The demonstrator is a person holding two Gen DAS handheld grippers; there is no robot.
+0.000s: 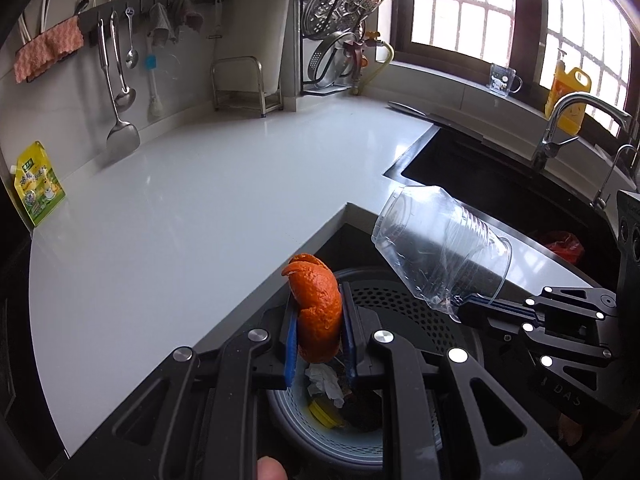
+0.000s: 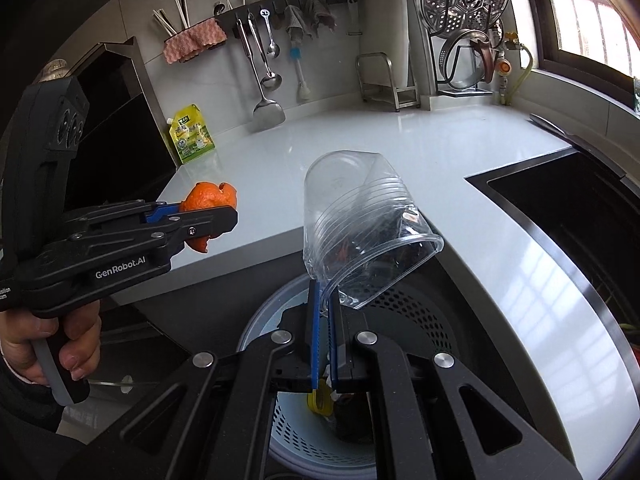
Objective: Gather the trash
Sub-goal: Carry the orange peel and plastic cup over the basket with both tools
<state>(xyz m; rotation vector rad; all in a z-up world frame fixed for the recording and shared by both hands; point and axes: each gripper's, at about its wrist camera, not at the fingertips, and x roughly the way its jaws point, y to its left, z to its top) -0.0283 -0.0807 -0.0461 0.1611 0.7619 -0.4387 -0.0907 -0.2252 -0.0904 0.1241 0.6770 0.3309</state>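
Both loads carried, drop step pending. Your left tool (image 1: 320, 344) clamps orange peel (image 1: 316, 312); right tool (image 2: 324, 336) pinches the clear cup (image 2: 360, 232) by its rim. Bin (image 2: 260, 328) sits lower centre, beneath both; next, release over it.

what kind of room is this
A home kitchen, most likely: a white countertop with a dark sink and faucet by the window, and ladles and a spatula hanging from a wall rail.

Orange peel (image 1: 316, 312), clear ribbed cup (image 1: 440, 252), white countertop (image 1: 180, 200), perforated grey bin (image 2: 420, 320), yellow-green pouch (image 2: 191, 133).
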